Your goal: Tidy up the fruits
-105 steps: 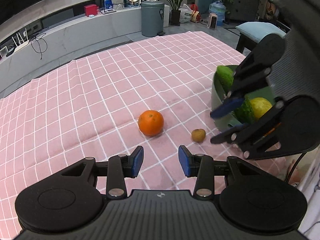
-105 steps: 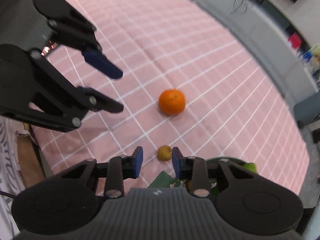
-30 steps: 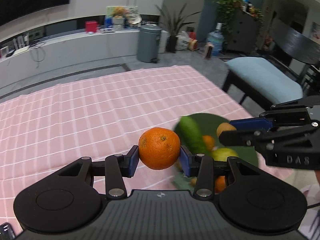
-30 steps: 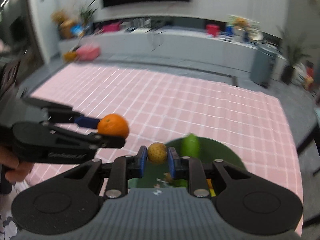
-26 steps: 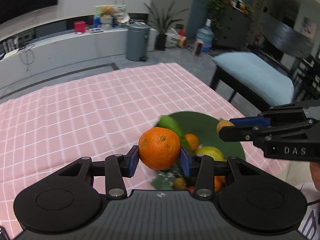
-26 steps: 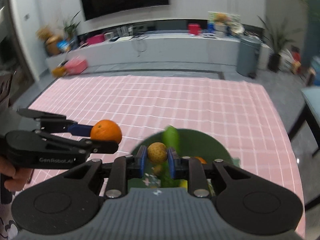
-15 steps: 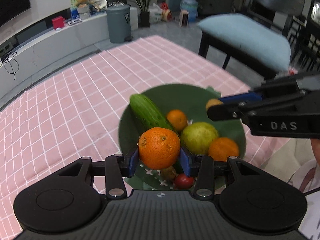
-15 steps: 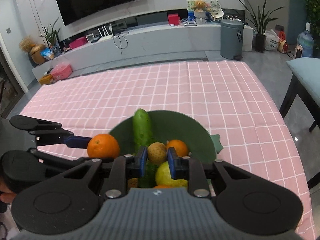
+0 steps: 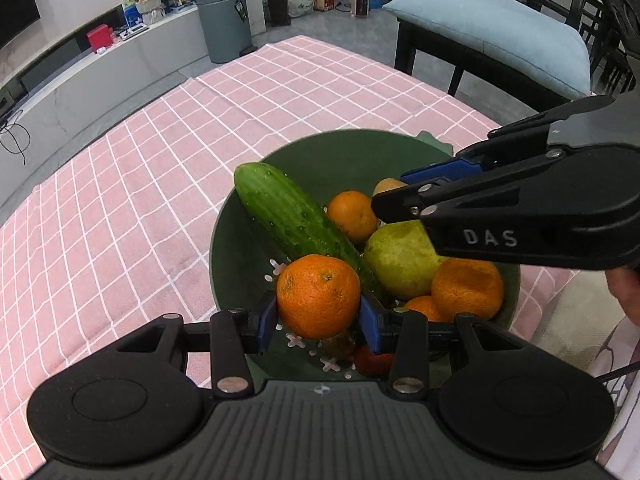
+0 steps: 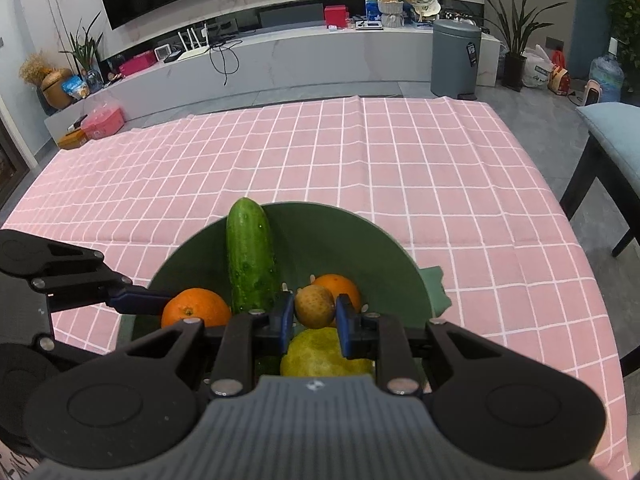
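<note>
Both fruits hang over the green bowl, ready to drop in: the left gripper clamps an orange, the right gripper pinches a small brownish fruit above the cucumber and pear.

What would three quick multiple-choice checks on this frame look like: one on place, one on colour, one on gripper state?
1. Where does the cucumber lie?
A. In the green bowl, leaning on its rim
B. On the pink cloth
C. On the chair

2. What colour is the fruit in the left gripper?
A. Green
B. Orange
C. Red

3. How is the right gripper?
A. Wide open, empty
B. Shut on a small brown fruit
C. Shut on the cucumber

Key: 1 A, its far tip rests over the bowl edge; 2 B, an orange sits between the blue pads; 3 B, the pads press both sides of the brown fruit above the bowl.
</note>
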